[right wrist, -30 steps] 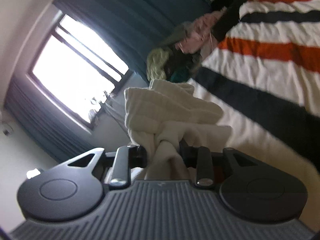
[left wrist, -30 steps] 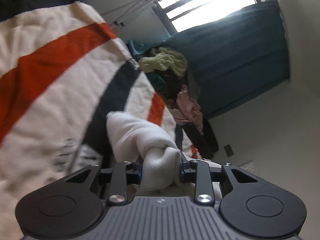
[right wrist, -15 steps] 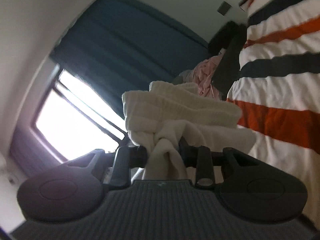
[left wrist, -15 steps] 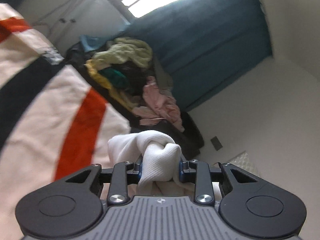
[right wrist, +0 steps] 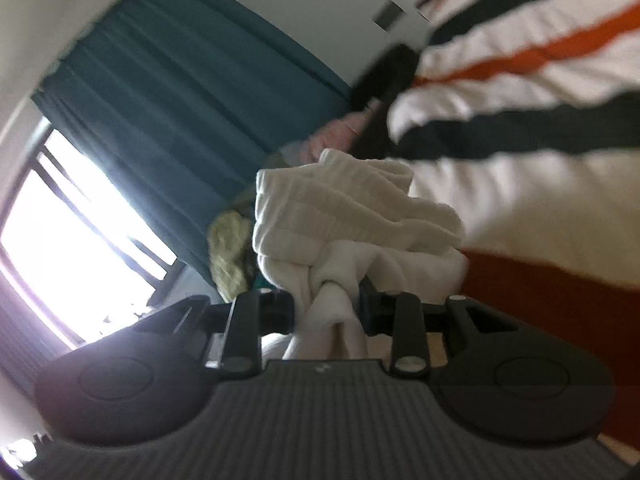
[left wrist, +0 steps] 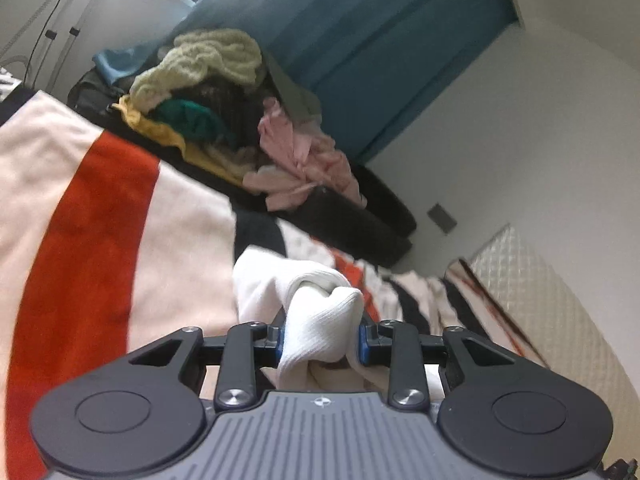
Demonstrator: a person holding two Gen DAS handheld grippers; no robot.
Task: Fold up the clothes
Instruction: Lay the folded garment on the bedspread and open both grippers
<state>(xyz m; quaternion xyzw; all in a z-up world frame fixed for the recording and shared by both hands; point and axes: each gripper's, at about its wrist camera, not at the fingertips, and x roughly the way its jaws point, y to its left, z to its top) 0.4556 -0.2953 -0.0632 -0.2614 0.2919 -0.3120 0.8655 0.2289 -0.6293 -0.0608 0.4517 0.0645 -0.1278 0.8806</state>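
My left gripper (left wrist: 320, 336) is shut on a bunched fold of a white ribbed garment (left wrist: 296, 300), held above the striped bed cover (left wrist: 100, 208). My right gripper (right wrist: 328, 308) is shut on another bunch of the same white ribbed garment (right wrist: 340, 216), whose folds pile up in front of the jaws. Both cameras are tilted, so the bed runs at a slant. How the cloth hangs between the two grippers is hidden.
A bed cover with white, orange and dark stripes (right wrist: 540, 184) fills one side of each view. A heap of mixed clothes (left wrist: 224, 112) lies at the bed's far end before a teal curtain (left wrist: 360, 40). A bright window (right wrist: 52, 248) and a white wall (left wrist: 540, 140) stand beyond.
Both grippers have swung and tilted, still shut on the white garment. The left view has turned from the striped cover toward the clothes heap and wall; the right view shows more bed.
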